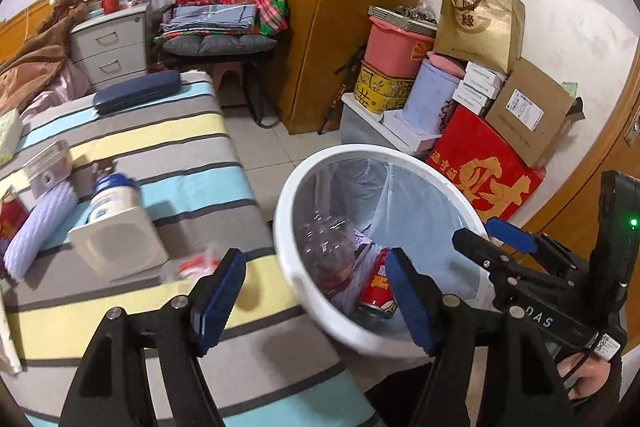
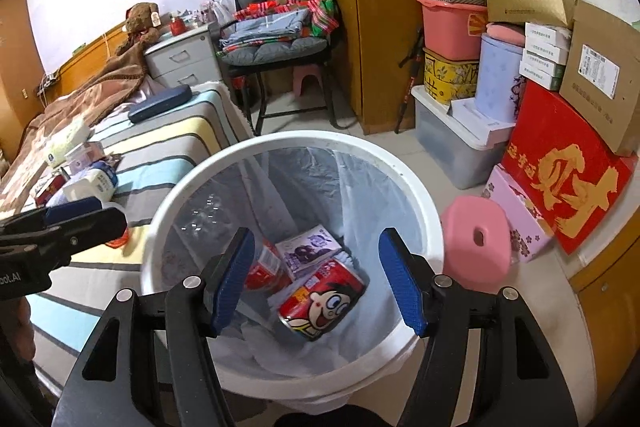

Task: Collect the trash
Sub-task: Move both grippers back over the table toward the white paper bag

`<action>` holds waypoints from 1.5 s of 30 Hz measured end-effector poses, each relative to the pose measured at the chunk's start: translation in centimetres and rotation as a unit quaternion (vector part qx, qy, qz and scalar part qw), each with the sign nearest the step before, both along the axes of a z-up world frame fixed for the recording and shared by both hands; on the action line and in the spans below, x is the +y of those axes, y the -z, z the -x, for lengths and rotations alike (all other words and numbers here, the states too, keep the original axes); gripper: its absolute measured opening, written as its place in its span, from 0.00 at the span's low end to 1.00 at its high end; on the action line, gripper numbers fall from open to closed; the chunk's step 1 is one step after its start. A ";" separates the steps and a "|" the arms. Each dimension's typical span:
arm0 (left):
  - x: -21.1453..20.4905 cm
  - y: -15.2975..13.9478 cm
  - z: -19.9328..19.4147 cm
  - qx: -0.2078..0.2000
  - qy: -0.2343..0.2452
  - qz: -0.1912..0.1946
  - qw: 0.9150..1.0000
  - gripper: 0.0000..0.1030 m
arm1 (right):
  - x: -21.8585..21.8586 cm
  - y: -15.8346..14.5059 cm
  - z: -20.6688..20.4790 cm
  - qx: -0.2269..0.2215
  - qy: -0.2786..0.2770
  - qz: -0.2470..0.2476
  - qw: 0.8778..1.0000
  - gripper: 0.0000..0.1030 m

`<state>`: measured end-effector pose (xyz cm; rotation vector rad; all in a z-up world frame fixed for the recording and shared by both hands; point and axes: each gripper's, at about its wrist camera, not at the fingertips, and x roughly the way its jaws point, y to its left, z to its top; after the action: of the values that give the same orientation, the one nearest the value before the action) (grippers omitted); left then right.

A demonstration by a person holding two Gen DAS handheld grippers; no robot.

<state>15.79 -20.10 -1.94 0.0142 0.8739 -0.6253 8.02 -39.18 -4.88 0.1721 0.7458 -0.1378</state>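
Observation:
A white trash bin (image 2: pixel 404 187) with a clear liner stands beside the striped bed. Inside lie a red cartoon can (image 2: pixel 320 301), a purple carton (image 2: pixel 310 251) and a clear plastic bottle (image 1: pixel 324 251). My right gripper (image 2: pixel 318 279) is open and empty right above the bin's mouth. My left gripper (image 1: pixel 316 301) is open and empty over the bin's left rim (image 1: pixel 292 279) and the bed edge. A crumpled clear wrapper with red print (image 1: pixel 192 265) lies on the bed near the left fingertip. The can also shows in the left wrist view (image 1: pixel 376 285).
On the bed (image 1: pixel 160 155) are a white-and-blue milk jug (image 1: pixel 116 219), a lavender roll (image 1: pixel 40 231), small boxes (image 1: pixel 46 167) and a dark blue case (image 1: pixel 138 91). A pink stool (image 2: pixel 478 243), stacked boxes (image 2: pixel 568 163) and a storage tub (image 2: pixel 452 143) crowd the right wall. A chair (image 2: pixel 276 39) stands behind.

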 end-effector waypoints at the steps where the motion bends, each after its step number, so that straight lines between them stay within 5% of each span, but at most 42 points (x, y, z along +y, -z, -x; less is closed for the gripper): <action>1: 0.6 -0.1 0.2 -0.002 -0.004 -0.001 1.000 0.70 | 0.2 -0.1 0.1 -0.002 0.000 0.000 1.000 0.64; 27: 17.3 -0.4 0.7 -0.021 -0.145 -0.005 0.989 0.70 | 9.0 -0.2 -1.5 -0.012 -0.100 0.005 0.995 0.64; 45: 27.4 0.8 -0.7 -0.009 -0.245 -0.014 0.969 0.70 | 13.4 0.8 -6.8 -0.014 -0.243 0.019 0.970 0.64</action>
<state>16.48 7.27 -2.71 -0.1673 0.8291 -0.1487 14.81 -25.79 -5.70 -0.0481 0.7372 0.3176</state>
